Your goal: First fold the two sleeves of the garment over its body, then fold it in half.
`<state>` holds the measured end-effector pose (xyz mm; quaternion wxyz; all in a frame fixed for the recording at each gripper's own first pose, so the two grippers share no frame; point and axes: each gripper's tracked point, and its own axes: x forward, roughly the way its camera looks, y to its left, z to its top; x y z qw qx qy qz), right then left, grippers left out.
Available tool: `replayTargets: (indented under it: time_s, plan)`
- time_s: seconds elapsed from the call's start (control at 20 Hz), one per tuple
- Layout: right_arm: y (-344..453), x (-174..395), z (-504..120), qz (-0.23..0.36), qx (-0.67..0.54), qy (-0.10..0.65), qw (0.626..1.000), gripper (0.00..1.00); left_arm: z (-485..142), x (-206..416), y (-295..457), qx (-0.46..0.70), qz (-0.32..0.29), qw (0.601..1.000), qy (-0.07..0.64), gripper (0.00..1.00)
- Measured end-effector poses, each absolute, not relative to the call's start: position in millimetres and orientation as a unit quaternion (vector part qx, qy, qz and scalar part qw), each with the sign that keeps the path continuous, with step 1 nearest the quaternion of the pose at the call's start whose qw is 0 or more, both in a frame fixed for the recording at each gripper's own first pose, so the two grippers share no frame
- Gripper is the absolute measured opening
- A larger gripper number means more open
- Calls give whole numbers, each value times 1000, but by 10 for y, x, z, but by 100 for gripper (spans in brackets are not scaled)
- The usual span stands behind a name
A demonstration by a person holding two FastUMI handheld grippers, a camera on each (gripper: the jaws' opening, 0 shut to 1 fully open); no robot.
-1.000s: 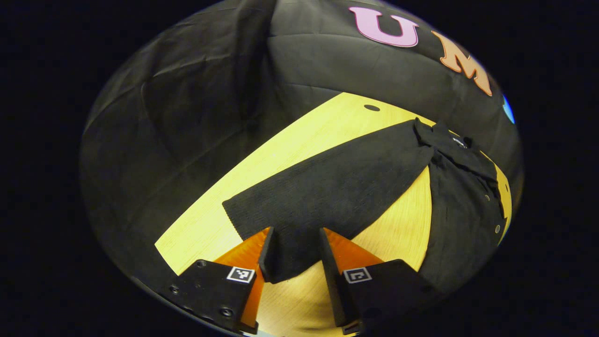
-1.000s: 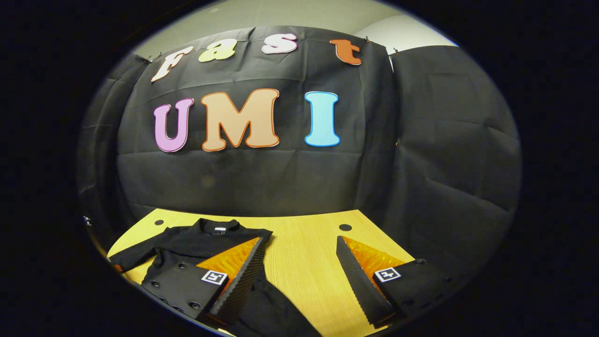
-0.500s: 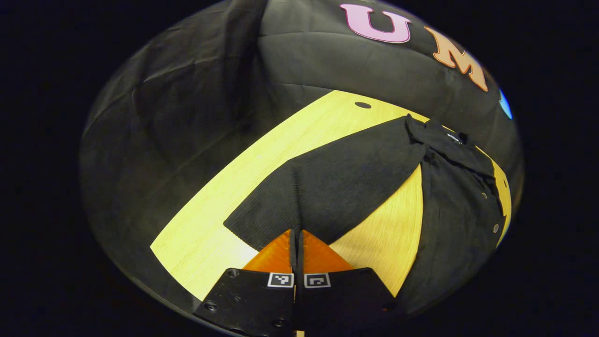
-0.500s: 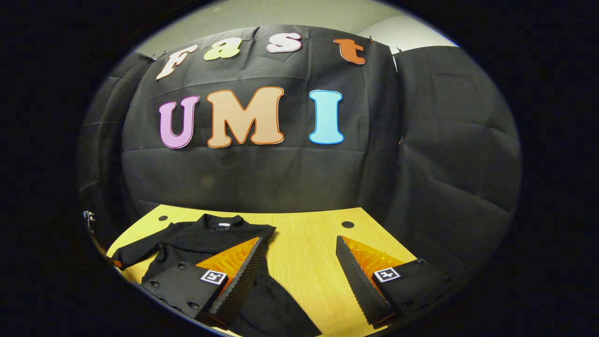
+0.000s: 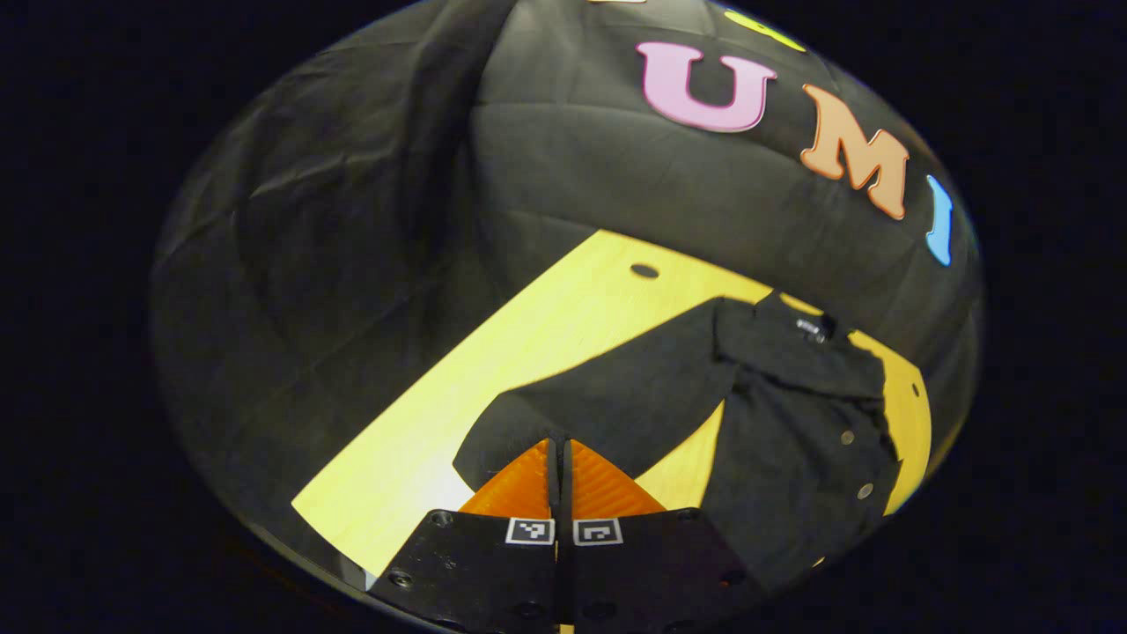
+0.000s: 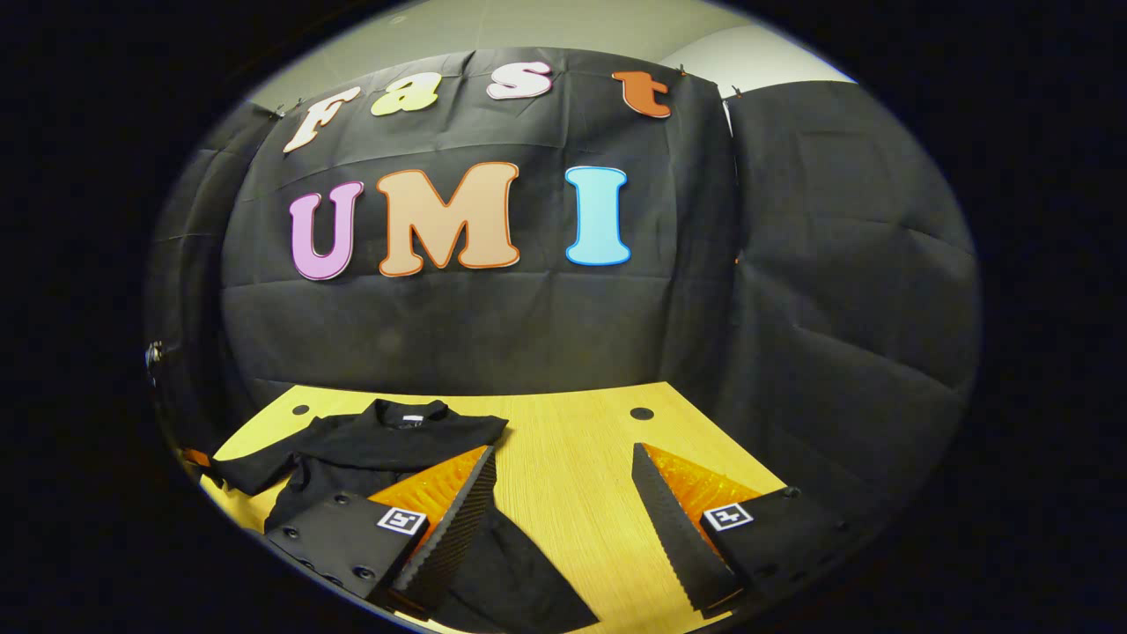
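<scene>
**Inspector A:** We are noting the left gripper (image 5: 558,458) clenched, its two fingers pressed together on the cuff end of the garment's sleeve (image 5: 607,405). We are reading this as the first sleeve fold being under way, with the second sleeve and the halving not yet done.

**Inspector B:** Agreed. We are seeing the garment (image 6: 387,458) lying on the wooden table (image 6: 572,475), at its left part, collar toward the far wall. Where are we placing the sleeve's long axis?

**Inspector A:** In the left gripper view it is running from the pinched cuff, near the tool, away and to the right up to the shoulder beside the collar (image 5: 814,330). The body (image 5: 792,467), with its buttons, is lying to the right of that line, a wedge of bare table between the two.

**Inspector B:** So we are judging that the coming move is turning on carrying the cuff rightward across that wedge, hinging at the shoulder.

**Inspector A:** And the right gripper (image 6: 563,519)?

**Inspector B:** We are finding it released, fingers spread wide, hovering over the near right part of the table with its left finger above the garment's hem. We are judging the left gripper the better placed for this sleeve, since it is gripping it.
</scene>
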<state>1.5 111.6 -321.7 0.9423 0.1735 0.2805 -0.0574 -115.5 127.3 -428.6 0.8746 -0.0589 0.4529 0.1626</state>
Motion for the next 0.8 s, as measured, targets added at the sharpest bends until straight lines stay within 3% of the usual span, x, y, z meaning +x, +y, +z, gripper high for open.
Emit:
replayTargets:
  time_s: [0.4, 0.8]
  plan:
    - [966, -77, -3372, -67, 199, 286, 935, 98, -3796, 311, 230, -33, 48, 932, 357, 0]
    - [745, -230, -3528, -82, 209, 299, 928, 98, -3827, 1172, -1506, 2, -94, 946, 311, 0]
